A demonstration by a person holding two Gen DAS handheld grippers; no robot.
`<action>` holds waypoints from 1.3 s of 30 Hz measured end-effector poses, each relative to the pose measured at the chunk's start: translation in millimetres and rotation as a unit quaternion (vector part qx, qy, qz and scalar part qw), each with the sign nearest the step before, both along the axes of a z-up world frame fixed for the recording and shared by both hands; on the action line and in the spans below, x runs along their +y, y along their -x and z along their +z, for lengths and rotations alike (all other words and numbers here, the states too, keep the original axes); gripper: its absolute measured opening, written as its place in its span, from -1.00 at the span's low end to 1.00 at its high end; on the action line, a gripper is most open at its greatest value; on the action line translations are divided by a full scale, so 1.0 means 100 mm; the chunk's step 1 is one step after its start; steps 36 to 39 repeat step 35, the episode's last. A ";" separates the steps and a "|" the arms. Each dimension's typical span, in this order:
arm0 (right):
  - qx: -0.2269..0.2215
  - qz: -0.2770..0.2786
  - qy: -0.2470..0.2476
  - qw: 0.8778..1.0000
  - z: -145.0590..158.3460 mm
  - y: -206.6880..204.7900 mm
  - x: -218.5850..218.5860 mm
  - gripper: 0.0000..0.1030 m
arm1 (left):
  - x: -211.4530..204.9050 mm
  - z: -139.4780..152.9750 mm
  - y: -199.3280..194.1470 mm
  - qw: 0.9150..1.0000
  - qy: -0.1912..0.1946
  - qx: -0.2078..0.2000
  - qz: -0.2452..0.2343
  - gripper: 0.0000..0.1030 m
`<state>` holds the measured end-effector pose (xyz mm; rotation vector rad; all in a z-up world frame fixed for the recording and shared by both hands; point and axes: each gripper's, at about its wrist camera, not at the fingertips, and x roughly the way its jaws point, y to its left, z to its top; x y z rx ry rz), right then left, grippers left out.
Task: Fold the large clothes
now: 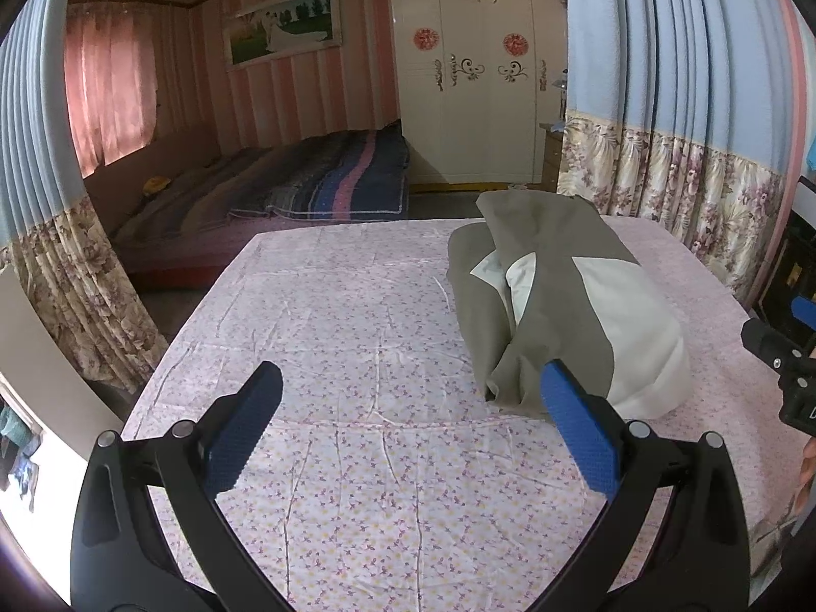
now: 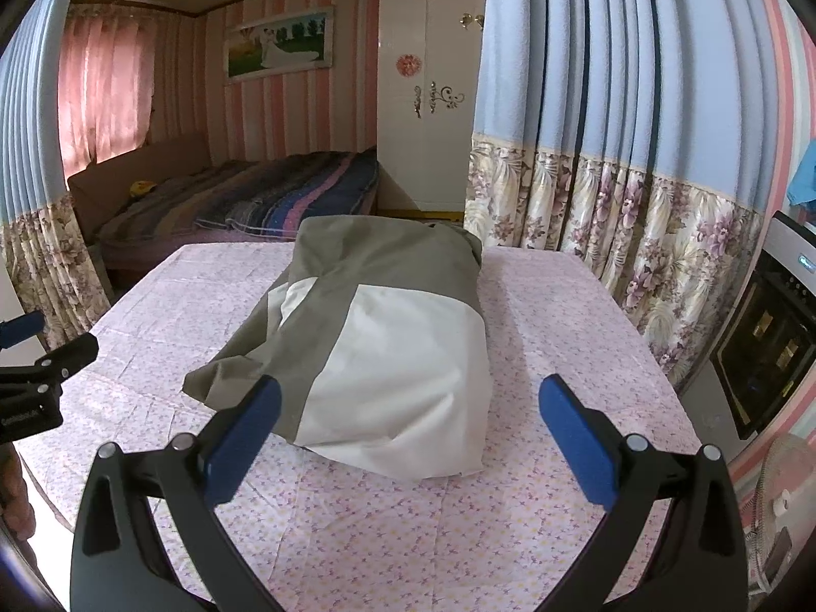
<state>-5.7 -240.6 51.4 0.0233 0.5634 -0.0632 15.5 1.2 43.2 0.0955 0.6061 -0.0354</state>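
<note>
Folded olive-green and cream fabric garment [image 2: 377, 336] lying as a bulky bundle on the table covered with a pink floral-print cloth [image 2: 408, 520], cream panel toward the near end, olive part running away toward the far edge. Seen from the right wrist: right gripper with black arms and blue padded fingers [image 2: 408, 408] held over the cloth, fingers spread wide and gripping nothing, bundle's near cream end just ahead and between them. Seen from the left wrist: left gripper [image 1: 410, 398] likewise spread apart and empty, same garment [image 1: 556, 306] ahead and off to the right, its near olive corner just beyond the right-hand blue pad [image 1: 579, 433]. Beyond the table, blue curtains with floral hems [image 2: 586, 153].
</note>
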 end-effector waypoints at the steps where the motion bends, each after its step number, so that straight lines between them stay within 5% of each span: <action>1: 0.000 -0.001 0.000 1.000 0.00 0.00 0.00 0.96 | -0.01 0.00 0.00 1.000 -0.003 -0.001 0.001 0.94; 24: 0.013 0.000 0.011 1.000 -0.09 -0.06 0.05 0.96 | -0.07 -0.02 0.03 0.999 -0.027 -0.018 -0.002 0.94; 39: 0.019 0.001 0.009 1.000 -0.13 -0.11 0.04 0.96 | -0.01 -0.08 -0.06 1.000 -0.017 0.008 -0.001 0.94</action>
